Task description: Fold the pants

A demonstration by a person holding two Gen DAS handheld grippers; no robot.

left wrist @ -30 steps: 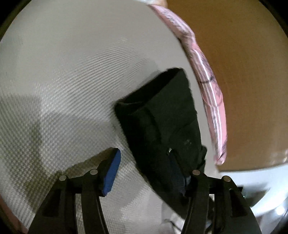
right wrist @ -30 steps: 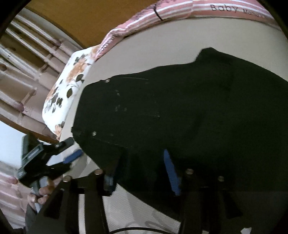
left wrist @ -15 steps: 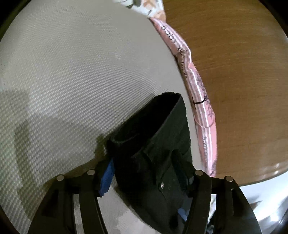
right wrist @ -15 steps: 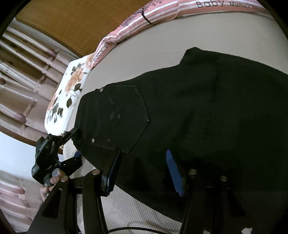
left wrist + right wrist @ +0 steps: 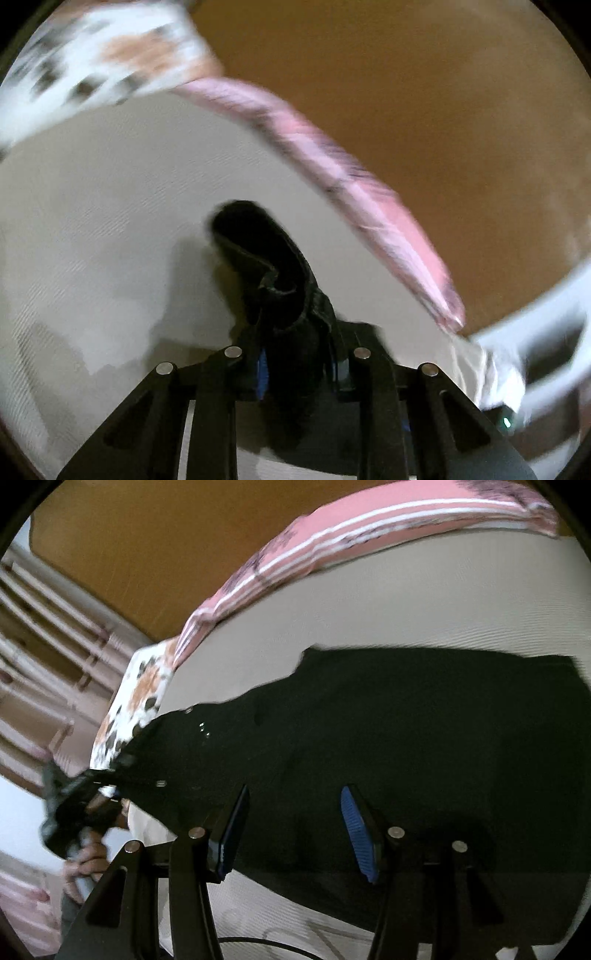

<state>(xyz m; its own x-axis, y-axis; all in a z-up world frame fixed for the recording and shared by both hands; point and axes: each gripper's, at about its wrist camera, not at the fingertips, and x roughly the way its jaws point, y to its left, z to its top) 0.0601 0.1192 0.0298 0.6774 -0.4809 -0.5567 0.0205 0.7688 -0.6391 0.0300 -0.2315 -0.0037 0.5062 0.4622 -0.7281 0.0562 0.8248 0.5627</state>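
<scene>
The pants [image 5: 406,746] are black and lie spread across the cream mattress [image 5: 424,605], covering most of the lower half of the right wrist view; small metal rivets show near the waist end at left. In the left wrist view the same pants [image 5: 280,295] appear as a bunched, raised fold of fabric running from between the claw fingers out over the mattress [image 5: 92,221]. The left claw [image 5: 297,363] is closed on this bunched waist edge, with the blue pads almost hidden by the cloth. From the right wrist view the left claw [image 5: 110,779] meets the corner of the pants at the left edge of the bed, held by a hand [image 5: 83,864]. The right claw [image 5: 291,827] is open, its blue pads [image 5: 356,827] well apart, positioned over the near edge of the pants; contact with the fabric cannot be determined. A pink striped cloth [image 5: 332,542] borders the far side of the mattress, and a floral pillow [image 5: 136,698] lies at its corner, just beside the waist end. A brown wooden panel [image 5: 424,92] stands behind the bed. The left wrist view is motion-blurred.
</scene>
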